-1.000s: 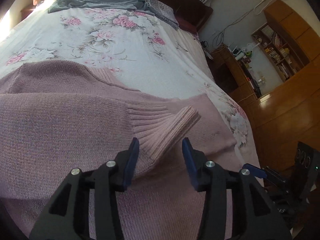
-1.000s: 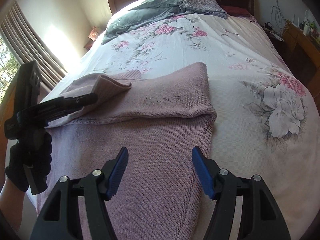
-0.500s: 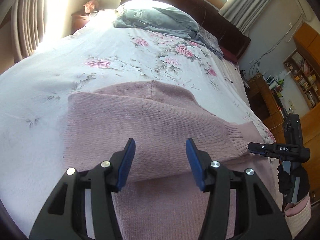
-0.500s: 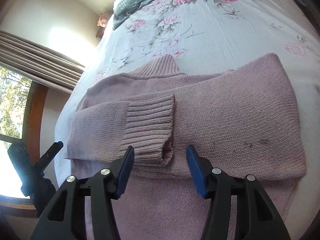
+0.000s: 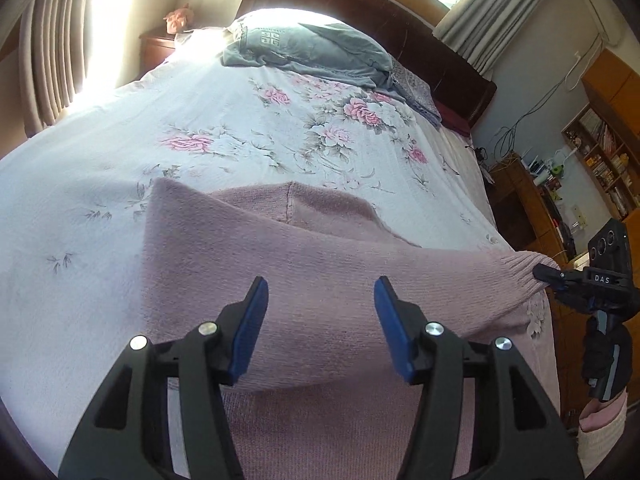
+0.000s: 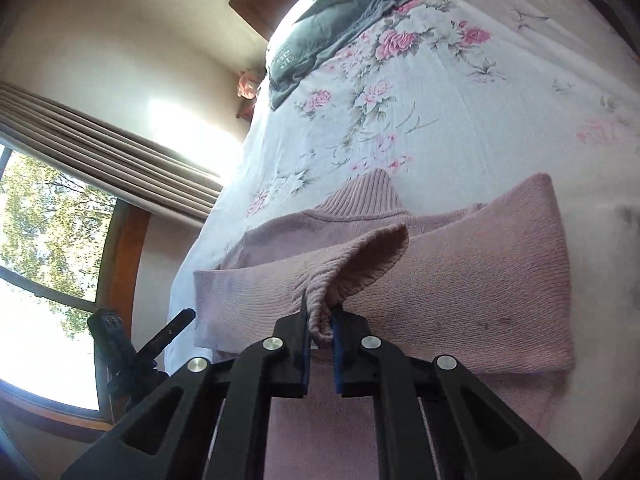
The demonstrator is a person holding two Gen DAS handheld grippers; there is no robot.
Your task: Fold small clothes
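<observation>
A pink knitted sweater lies on the flowered bed, its sleeves folded across the body. My left gripper hovers open over the folded left sleeve, with nothing between its blue pads. In the right wrist view my right gripper is shut on the ribbed cuff of that sleeve, lifting it a little off the sweater. The ribbed collar shows behind. From the left wrist view the right gripper pinches the cuff at the far right.
A white bedsheet with pink flowers covers the bed. Grey folded bedding lies by the dark headboard. Curtains and a window stand on the left. Wooden shelves and a desk line the right wall.
My right gripper has moved in and shut on the sleeve cuff, lifting it. My left gripper has swung from the cuff to the sweater's left side and stays open.
</observation>
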